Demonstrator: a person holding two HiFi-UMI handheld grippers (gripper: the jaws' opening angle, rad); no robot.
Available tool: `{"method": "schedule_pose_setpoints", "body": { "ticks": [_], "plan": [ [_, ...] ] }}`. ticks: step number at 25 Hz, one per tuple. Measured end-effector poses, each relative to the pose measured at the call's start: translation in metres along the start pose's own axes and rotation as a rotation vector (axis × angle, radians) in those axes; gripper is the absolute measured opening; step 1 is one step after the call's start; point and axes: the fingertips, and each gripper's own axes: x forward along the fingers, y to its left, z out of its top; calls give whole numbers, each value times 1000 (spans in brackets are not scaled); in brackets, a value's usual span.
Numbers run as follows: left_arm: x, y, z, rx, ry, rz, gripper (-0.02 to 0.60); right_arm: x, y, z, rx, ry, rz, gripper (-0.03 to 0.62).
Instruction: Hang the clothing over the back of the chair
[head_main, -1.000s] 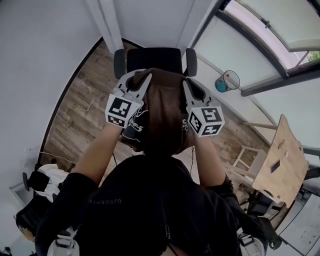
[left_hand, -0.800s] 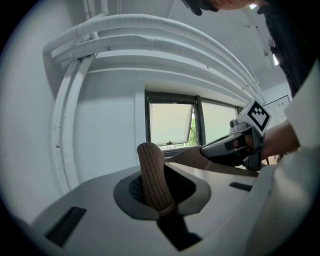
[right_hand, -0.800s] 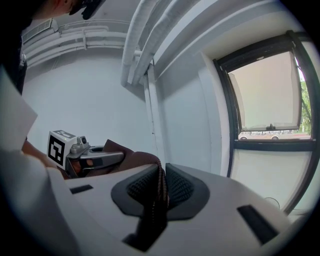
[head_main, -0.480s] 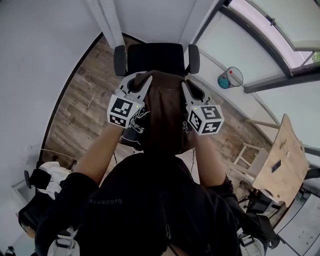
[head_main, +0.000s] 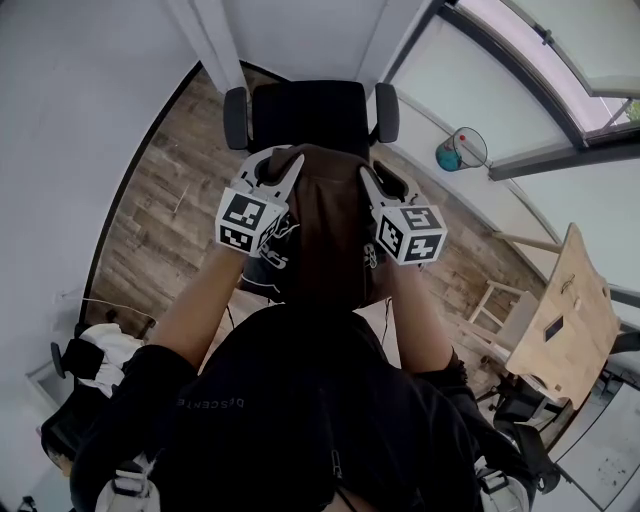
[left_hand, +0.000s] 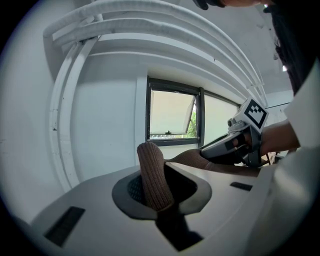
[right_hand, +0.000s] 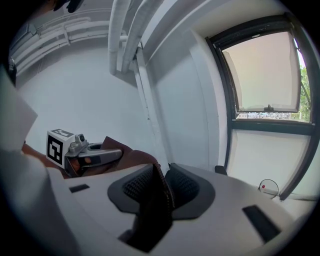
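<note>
Clothing (head_main: 325, 215), a brown knitted piece, hangs stretched between our two grippers, in front of the black chair (head_main: 310, 110). In the head view its far edge overlaps the chair's near edge, between the two armrests; we cannot tell whether cloth and chair touch. Our left gripper (left_hand: 159, 186) has a thick rolled fold of the knit standing upright between its jaws. These have just eased open slightly, yet they sit narrow and close against the fold. Our right gripper (right_hand: 161, 187) has just been opening. Its ribbed pads (right_hand: 137, 187) now stand apart, with only a thin edge of the cloth rising loosely between them.
</note>
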Motion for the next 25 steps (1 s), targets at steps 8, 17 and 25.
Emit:
{"method": "schedule_pose_setpoints", "body": {
  "ticks": [8, 17, 25],
  "plan": [
    [7, 4, -9, -38, 34, -2, 157, -3, -8, 0, 38, -7, -8, 150],
    [1, 11, 9, -59, -5, 12, 230, -7, -4, 7, 35, -30, 0, 150],
    [-12, -1, 37, -42, -60, -13, 230, -21, 9, 25, 6, -97, 1, 150]
  ]
}}
